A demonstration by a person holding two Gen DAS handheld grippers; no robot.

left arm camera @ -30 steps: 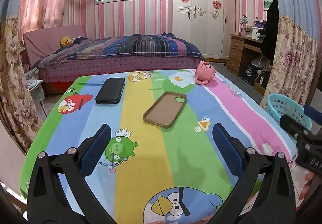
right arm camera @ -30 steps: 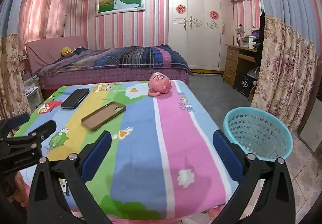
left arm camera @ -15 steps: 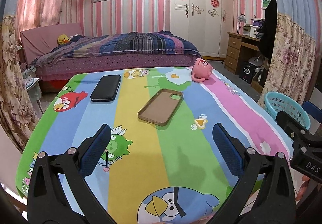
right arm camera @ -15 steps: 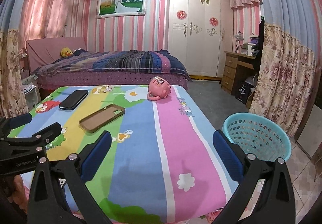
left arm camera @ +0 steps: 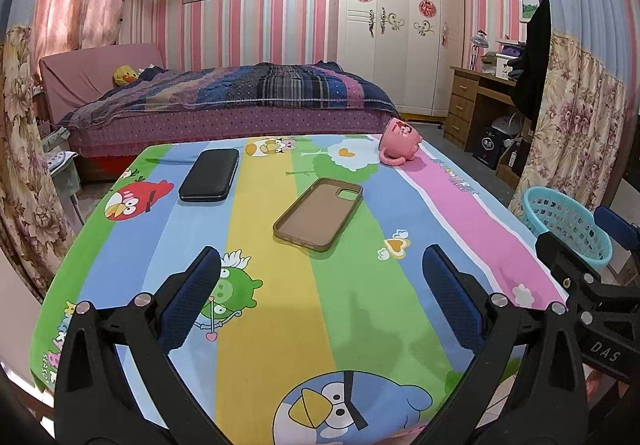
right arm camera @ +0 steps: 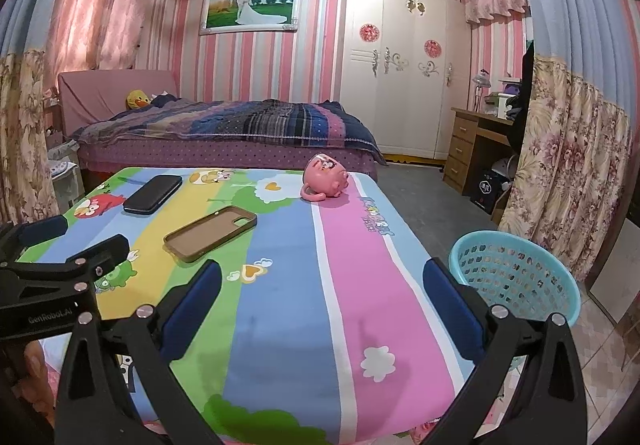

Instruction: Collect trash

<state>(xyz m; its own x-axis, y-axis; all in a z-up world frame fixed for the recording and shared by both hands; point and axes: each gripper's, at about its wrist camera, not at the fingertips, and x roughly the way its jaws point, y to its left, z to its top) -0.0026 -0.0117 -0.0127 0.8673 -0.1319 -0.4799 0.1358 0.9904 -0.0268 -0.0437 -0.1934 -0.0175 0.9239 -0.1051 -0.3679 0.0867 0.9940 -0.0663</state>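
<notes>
- Claws: my left claw (left arm camera: 320, 301) and my right claw (right arm camera: 320, 305) both hang spread wide over the near edge of the table (left arm camera: 276, 325), with nothing between the pads.
- Nothing on the cloth looks plainly like trash; I judge the brown phone case (left arm camera: 319, 218) the likeliest pick. The pink cup (left arm camera: 399, 141) lies tipped on its side at the far edge.
- The case lies straight ahead of my left claw, nearer to it than to my right.
- Its long axis runs from near-left to far-right, so I would turn my left wrist to pinch across the narrow width.
- The blue basket (right arm camera: 516, 277) sits off the table's right side, beside my right claw.
</notes>
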